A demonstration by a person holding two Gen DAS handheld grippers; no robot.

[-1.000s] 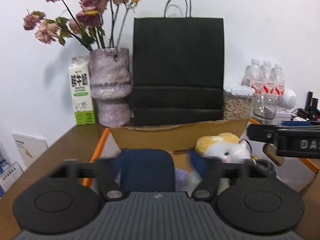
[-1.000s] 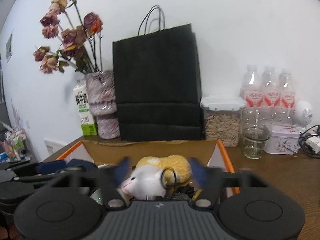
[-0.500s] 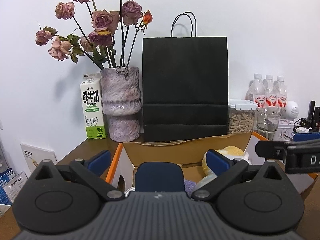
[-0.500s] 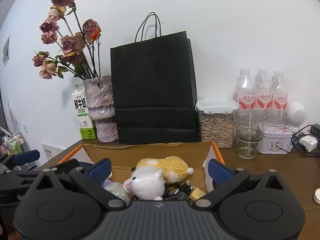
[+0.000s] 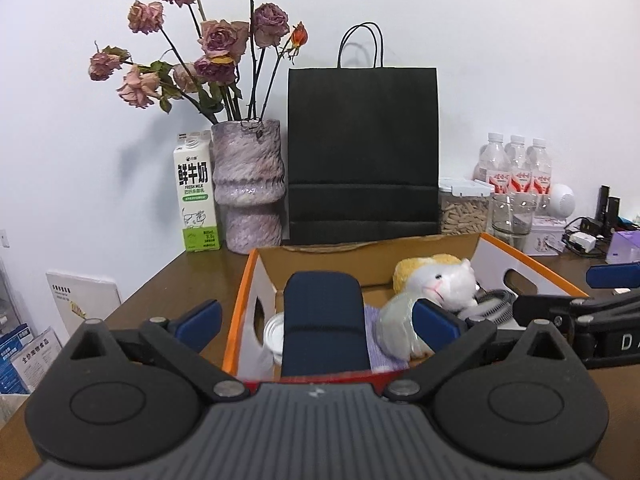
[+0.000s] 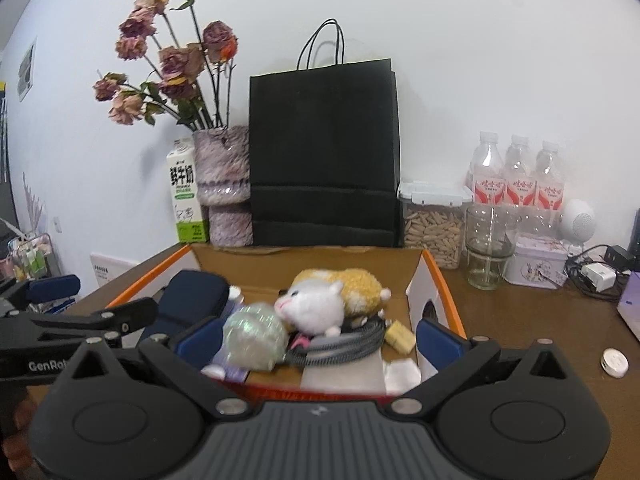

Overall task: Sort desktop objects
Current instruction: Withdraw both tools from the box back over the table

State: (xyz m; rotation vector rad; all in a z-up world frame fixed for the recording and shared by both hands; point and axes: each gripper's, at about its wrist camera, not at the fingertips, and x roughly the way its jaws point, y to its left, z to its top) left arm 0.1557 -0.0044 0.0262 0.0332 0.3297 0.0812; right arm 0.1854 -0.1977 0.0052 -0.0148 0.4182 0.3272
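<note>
One cardboard box [image 6: 434, 280] on counter [image 6: 520, 320], two tongs spread.
Contents: one plush toy [image 6: 332, 300]; behind: three bottles [image 6: 518, 176], one black bag [image 6: 324, 152].

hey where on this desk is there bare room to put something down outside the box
Bare wood lies right of the box, out to the small white disc and short of the glass jar and tin. Another bare strip lies left of the box, in front of the milk carton. The back row along the wall and the box itself are crowded.
</note>
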